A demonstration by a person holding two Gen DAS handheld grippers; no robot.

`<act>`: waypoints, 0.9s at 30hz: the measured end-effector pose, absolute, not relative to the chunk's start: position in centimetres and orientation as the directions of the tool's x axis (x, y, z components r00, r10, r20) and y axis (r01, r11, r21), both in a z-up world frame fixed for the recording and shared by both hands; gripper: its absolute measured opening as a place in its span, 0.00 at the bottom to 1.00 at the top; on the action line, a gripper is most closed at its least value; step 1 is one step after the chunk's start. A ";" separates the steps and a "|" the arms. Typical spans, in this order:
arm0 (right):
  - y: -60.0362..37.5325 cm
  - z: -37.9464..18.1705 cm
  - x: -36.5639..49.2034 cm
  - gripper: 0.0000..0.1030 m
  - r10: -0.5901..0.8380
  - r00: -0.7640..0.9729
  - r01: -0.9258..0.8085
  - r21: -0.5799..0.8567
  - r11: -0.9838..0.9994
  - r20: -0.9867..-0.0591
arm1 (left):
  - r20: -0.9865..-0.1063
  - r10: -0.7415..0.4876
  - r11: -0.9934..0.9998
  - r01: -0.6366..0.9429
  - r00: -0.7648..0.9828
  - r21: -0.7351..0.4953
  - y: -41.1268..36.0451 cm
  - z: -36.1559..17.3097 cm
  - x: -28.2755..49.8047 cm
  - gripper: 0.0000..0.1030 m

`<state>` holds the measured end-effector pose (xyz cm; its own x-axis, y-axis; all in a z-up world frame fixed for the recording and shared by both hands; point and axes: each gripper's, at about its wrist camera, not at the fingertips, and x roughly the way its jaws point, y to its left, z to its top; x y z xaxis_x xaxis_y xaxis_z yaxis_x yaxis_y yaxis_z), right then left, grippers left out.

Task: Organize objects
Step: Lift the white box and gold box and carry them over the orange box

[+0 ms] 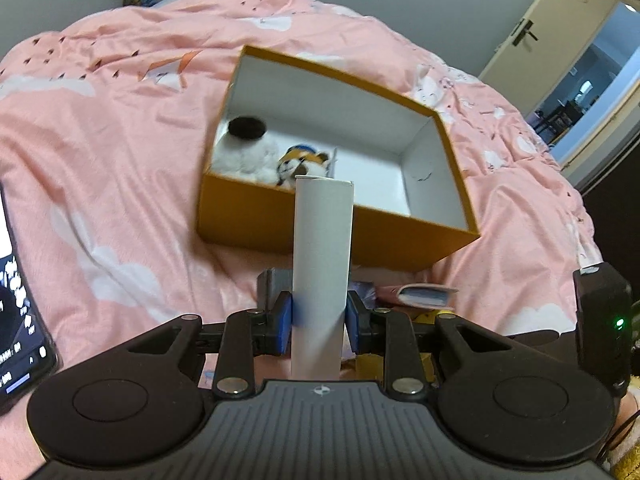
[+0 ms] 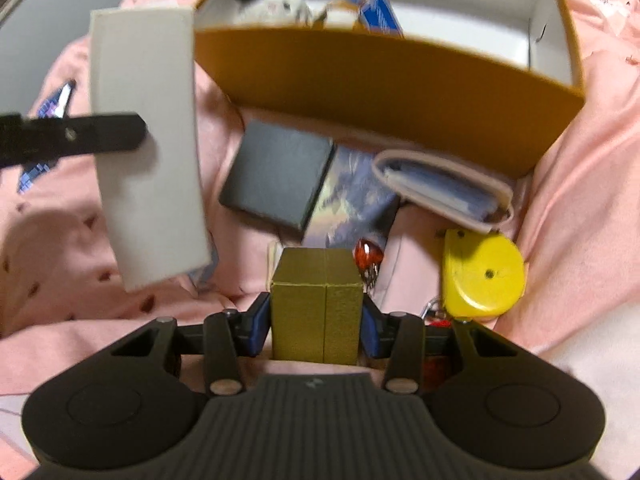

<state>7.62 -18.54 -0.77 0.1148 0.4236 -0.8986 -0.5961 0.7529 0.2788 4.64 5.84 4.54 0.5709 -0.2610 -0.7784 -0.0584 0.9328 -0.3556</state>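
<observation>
My left gripper (image 1: 319,314) is shut on a tall white box (image 1: 322,272), held upright in front of the open orange box (image 1: 320,236) on the pink bed. The white box also shows in the right wrist view (image 2: 146,184), with a left finger (image 2: 80,138) across it. The orange box (image 2: 360,92) holds a white plush with a black patch (image 1: 250,148), a small plush toy (image 1: 302,166) and a blue item (image 2: 378,14). My right gripper (image 2: 318,320) is shut on a gold box (image 2: 318,304), low over the bedding.
Below the orange box lie a dark flat box (image 2: 276,180), a blue printed card (image 2: 352,200), a grey-and-blue wallet (image 2: 448,188), a yellow disc-shaped object (image 2: 482,276) and a red trinket (image 2: 368,258). A phone (image 1: 20,320) shows at the left. A door (image 1: 552,28) stands at the right.
</observation>
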 end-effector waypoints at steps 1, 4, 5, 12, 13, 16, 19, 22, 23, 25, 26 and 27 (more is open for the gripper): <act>-18.8 -0.1 7.8 0.46 0.441 0.126 -0.595 0.289 0.750 -0.889 | -0.772 -0.270 0.930 -0.051 0.576 -0.363 5.8 4.9 4.8 0.30; -19.6 2.5 8.5 0.46 0.506 0.167 -0.591 0.325 0.738 -0.846 | -0.750 -0.298 0.923 -0.024 0.590 -0.385 5.7 6.3 5.9 0.30; -20.0 3.6 8.7 0.46 0.529 0.187 -0.592 0.335 0.733 -0.828 | -0.744 -0.305 0.922 -0.012 0.595 -0.387 5.5 6.8 6.3 0.30; -21.7 10.6 11.6 0.46 0.572 0.383 -0.590 0.284 0.756 -0.726 | -0.698 -0.382 0.904 0.088 0.606 -0.419 3.8 10.1 12.0 0.30; -22.0 11.2 12.4 0.45 0.564 0.406 -0.582 0.272 0.766 -0.719 | -0.699 -0.387 0.903 0.095 0.601 -0.418 3.4 10.1 13.0 0.30; -22.3 11.5 15.4 0.46 0.514 0.466 -0.538 0.230 0.811 -0.720 | -0.720 -0.400 0.904 0.115 0.566 -0.412 1.6 9.5 17.1 0.30; -21.9 10.7 18.7 0.46 0.486 0.473 -0.499 0.231 0.835 -0.735 | -0.754 -0.400 0.905 0.098 0.521 -0.413 0.1 7.6 21.1 0.30; -21.7 9.8 20.4 0.46 0.459 0.474 -0.479 0.218 0.851 -0.751 | -0.791 -0.381 0.914 0.063 0.479 -0.402 -1.0 5.0 24.5 0.30; -21.8 9.5 20.8 0.46 0.450 0.476 -0.478 0.208 0.854 -0.756 | -0.803 -0.372 0.917 0.051 0.466 -0.395 -1.3 4.2 25.4 0.30; -21.5 8.7 21.6 0.45 0.439 0.473 -0.482 0.193 0.855 -0.764 | -0.825 -0.351 0.925 0.028 0.443 -0.379 -1.7 2.7 26.8 0.30; -21.3 8.3 22.1 0.45 0.439 0.469 -0.486 0.191 0.853 -0.766 | -0.831 -0.340 0.930 0.025 0.441 -0.368 -1.9 2.1 27.3 0.30; -21.2 7.9 22.5 0.45 0.438 0.464 -0.489 0.189 0.851 -0.770 | -0.838 -0.323 0.936 0.018 0.441 -0.352 -2.1 1.5 27.7 0.30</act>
<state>22.50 -21.19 7.92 0.4640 0.4377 -0.7701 -0.4895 0.8513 0.1890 27.71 -2.08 1.45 0.4405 -0.3232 -0.8376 0.0177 0.9359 -0.3518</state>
